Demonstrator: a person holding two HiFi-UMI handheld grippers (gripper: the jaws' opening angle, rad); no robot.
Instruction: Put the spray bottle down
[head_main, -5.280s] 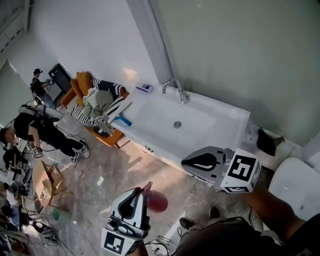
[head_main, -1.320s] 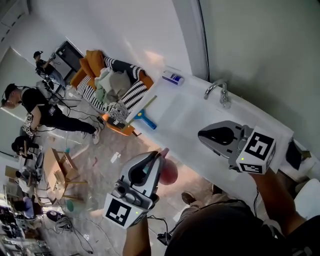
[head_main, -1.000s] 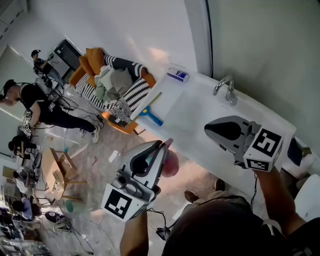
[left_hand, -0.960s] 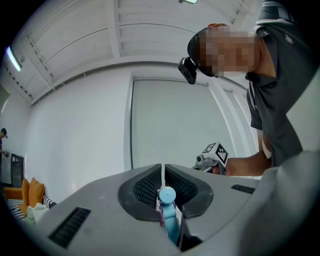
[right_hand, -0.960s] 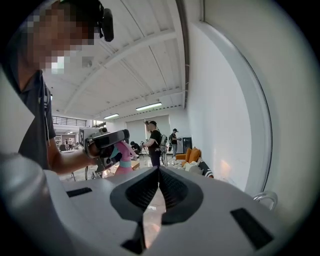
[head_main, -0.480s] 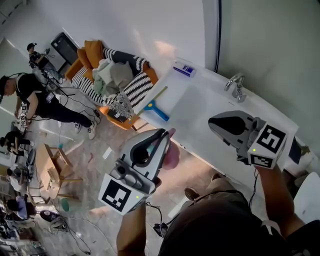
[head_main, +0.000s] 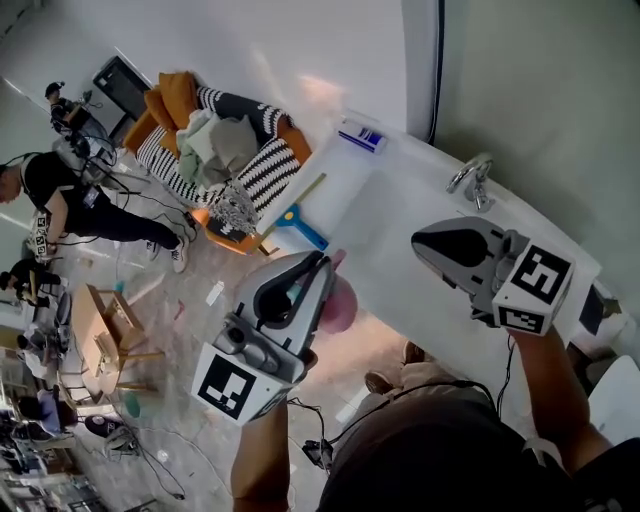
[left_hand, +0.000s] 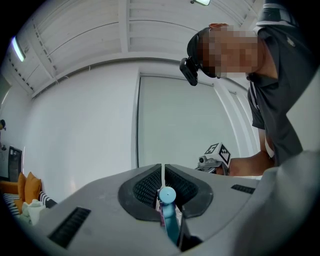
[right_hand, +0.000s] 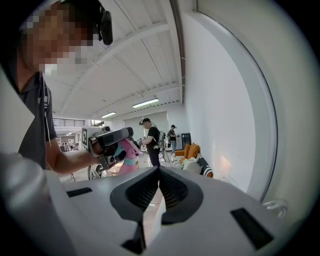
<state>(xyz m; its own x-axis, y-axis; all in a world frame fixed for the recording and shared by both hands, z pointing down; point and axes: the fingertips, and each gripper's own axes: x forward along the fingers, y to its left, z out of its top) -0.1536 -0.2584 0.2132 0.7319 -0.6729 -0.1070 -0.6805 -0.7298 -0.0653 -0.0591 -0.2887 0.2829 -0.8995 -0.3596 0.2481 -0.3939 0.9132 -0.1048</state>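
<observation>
A pink spray bottle (head_main: 338, 303) hangs under my left gripper (head_main: 325, 258), above the floor just in front of the white bathtub (head_main: 352, 186). In the left gripper view that gripper (left_hand: 162, 172) is shut on the bottle's blue nozzle part (left_hand: 166, 200); the bottle's body is hidden below. My right gripper (head_main: 417, 240) hovers over the tub, shut and empty. Its own view shows the jaws (right_hand: 159, 170) closed, with the left gripper (right_hand: 112, 137) and pink bottle (right_hand: 126, 152) off to the left.
A chrome faucet (head_main: 470, 180) stands on the tub's far rim and a blue-and-white box (head_main: 360, 135) on its corner. A blue squeegee (head_main: 300, 225) leans at the tub's end. An orange sofa with striped cloth (head_main: 215, 140) and people (head_main: 60, 200) are farther left.
Both grippers have drifted closer to the bathtub. The pink spray bottle has stayed in the left gripper, and the right gripper has stayed shut.
</observation>
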